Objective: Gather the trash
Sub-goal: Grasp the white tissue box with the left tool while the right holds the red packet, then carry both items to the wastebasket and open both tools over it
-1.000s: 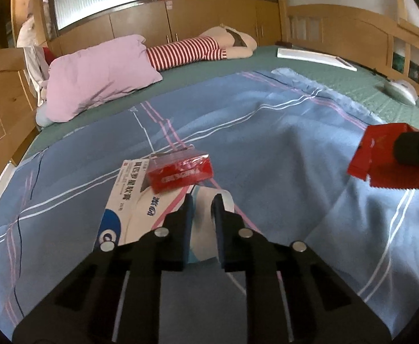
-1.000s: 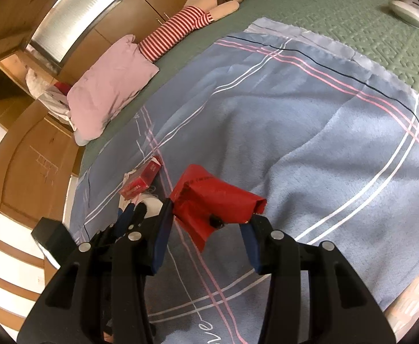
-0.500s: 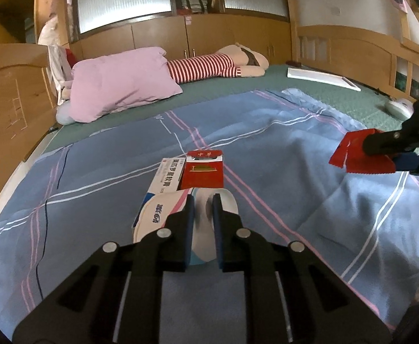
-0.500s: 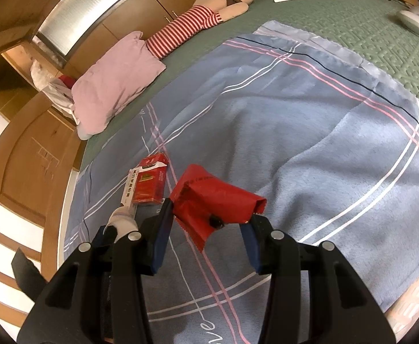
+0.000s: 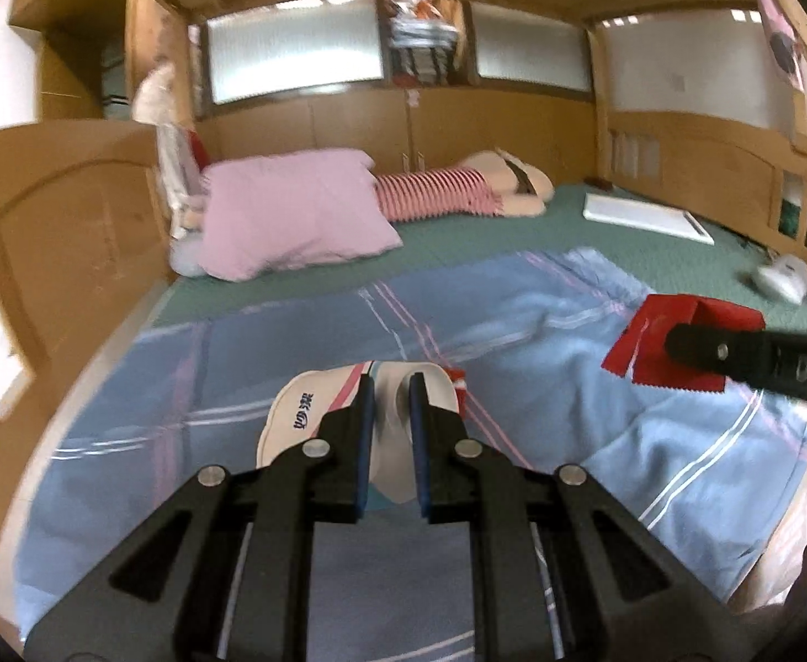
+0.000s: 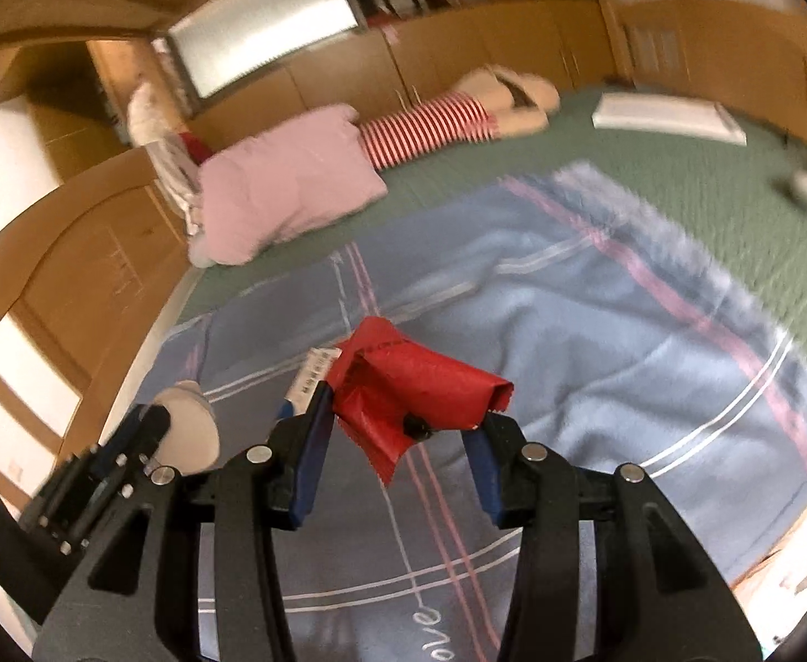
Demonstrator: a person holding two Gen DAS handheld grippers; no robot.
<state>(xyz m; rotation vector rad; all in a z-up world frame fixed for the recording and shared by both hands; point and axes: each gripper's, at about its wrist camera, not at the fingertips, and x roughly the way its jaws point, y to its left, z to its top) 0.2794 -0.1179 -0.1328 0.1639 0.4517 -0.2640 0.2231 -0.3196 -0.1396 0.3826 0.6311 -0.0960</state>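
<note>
Two catches fill my grippers: my left gripper (image 5: 386, 386) pinches a curled white wrapper (image 5: 315, 414), my right gripper (image 6: 401, 433) clamps crumpled red foil (image 6: 414, 380), both now higher above the blue blanket (image 5: 514, 342) than before.

Red wrapper (image 6: 420, 386), blue plaid blanket (image 6: 596, 331)

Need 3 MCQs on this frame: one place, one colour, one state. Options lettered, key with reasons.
1. Where does the pink pillow lie?
A. on the green bedspread near the headboard
B. on the floor
C. on the blue blanket

2. What colour is the wrapper in the right hand-held gripper?
A. green
B. red
C. white

3. What state is the left hand-held gripper in?
A. wide open, empty
B. out of view
C. shut on a white box

Key: 1 A, it rests on green cover beyond the blue blanket. 2 B, red foil sits between the jaws. 3 C, both pads pinch the box flap.
</note>
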